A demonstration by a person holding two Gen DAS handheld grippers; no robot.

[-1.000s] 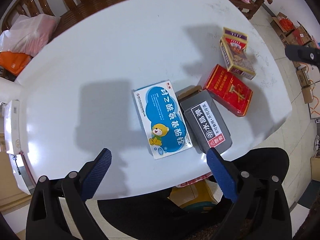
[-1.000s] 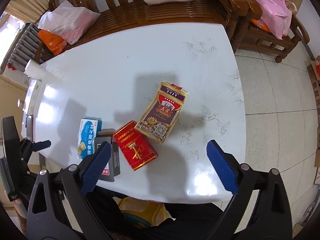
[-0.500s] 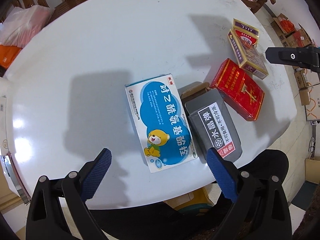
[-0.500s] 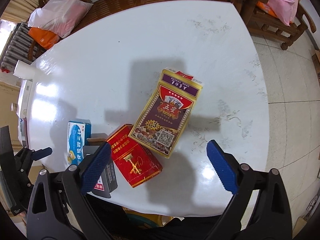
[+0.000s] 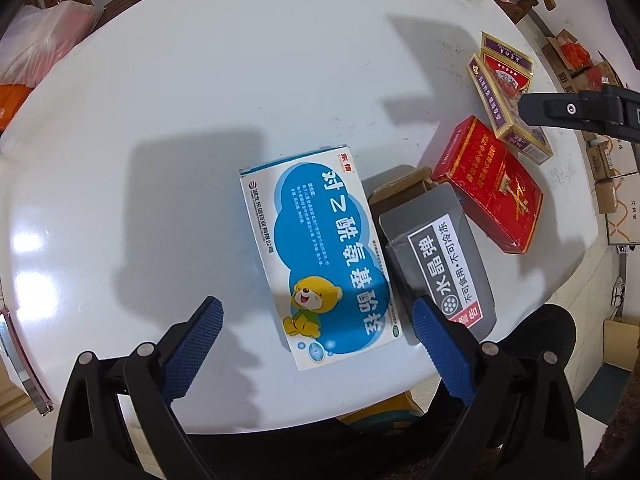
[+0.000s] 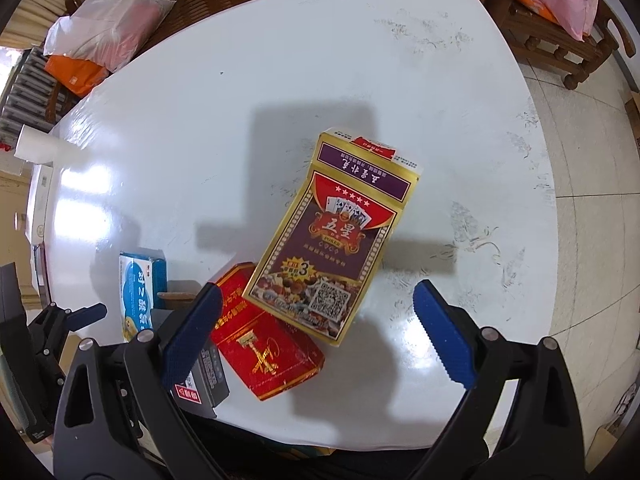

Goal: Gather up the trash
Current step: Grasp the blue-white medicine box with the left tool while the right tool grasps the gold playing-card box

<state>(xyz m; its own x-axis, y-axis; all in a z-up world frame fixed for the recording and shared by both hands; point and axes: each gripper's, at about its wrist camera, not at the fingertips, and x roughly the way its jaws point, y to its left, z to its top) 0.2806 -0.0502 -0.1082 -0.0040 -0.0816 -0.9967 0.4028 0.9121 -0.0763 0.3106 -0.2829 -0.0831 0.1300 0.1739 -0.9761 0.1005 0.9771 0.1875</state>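
The left gripper (image 5: 316, 320) and right gripper (image 6: 318, 322) are hovering with jaws released. On the worktop (image 5: 200, 92), a grey box (image 5: 440, 264) is lying between the blue medicine box (image 5: 320, 256) and red cigarette pack (image 5: 492, 184); a poker card box (image 6: 336, 236) is overlapping that pack.

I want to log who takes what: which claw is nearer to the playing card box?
Right. The right claw hangs open just above the playing card box, which lies between its fingers. The left claw is open over the blue medicine box, farther away.
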